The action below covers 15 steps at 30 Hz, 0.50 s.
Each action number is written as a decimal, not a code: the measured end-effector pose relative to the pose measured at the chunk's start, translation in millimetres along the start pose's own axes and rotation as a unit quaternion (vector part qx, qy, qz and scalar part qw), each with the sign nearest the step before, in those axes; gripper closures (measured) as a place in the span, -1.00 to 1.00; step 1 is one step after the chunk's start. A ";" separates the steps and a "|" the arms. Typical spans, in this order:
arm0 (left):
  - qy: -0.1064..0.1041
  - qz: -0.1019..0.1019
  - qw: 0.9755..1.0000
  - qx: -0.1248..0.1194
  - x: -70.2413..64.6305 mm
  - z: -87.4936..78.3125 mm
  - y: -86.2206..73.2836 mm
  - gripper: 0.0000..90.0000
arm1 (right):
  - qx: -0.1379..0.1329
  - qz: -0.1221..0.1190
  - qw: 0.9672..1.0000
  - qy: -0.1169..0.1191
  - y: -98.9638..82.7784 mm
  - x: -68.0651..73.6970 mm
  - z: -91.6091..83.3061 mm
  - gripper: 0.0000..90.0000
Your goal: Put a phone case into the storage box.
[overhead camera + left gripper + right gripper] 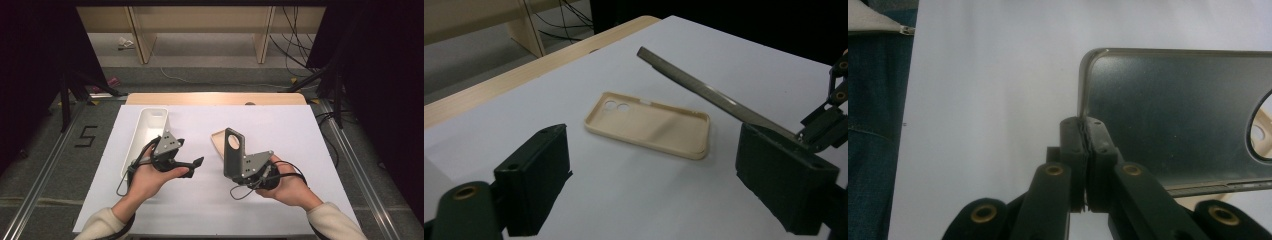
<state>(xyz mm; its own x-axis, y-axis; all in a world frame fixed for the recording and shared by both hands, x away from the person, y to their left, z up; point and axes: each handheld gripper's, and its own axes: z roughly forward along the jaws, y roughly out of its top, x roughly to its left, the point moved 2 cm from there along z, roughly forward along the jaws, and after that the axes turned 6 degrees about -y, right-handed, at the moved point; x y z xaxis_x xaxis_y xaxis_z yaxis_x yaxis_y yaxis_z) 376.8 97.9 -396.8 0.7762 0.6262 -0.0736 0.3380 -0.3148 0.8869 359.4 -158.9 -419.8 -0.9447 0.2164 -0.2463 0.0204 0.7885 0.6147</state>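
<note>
Between the closed jaws of the right gripper (1087,131) a dark grey, flat metallic phone (1178,115) is clamped by its edge and held above the table. The left gripper (654,185) is open and empty. Ahead of its jaws the cream plastic phone case (649,125) lies hollow side up, untouched. Judged so, the phone is lifted; seating it in the case remains.

Dark grey phone case (233,152), thin, with a large round camera cutout at its far end, raised and tilted off the desk. Beige phone case (649,124), open side up, flat on white paper just beyond.
</note>
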 end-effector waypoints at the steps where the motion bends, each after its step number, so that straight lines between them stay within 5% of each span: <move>1: -0.002 0.001 1.000 0.003 -0.2 2.8 2.7 -0.67 | 0.000 0.000 1.000 0.000 0.8 0.9 0.4 0.98; 15: -0.017 -0.023 0.999 0.026 4.5 33.4 27.8 -0.60 | -0.004 -0.014 1.000 0.009 11.5 10.0 6.0 0.98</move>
<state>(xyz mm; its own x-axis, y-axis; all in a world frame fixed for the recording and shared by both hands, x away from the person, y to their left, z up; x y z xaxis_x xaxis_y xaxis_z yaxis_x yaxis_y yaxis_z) 407.5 68.2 -387.7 0.7773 0.6156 -0.1298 0.3994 -0.3234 0.8579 352.2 -144.3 -419.7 -0.9508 0.1841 -0.2492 -0.0079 0.7895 0.6137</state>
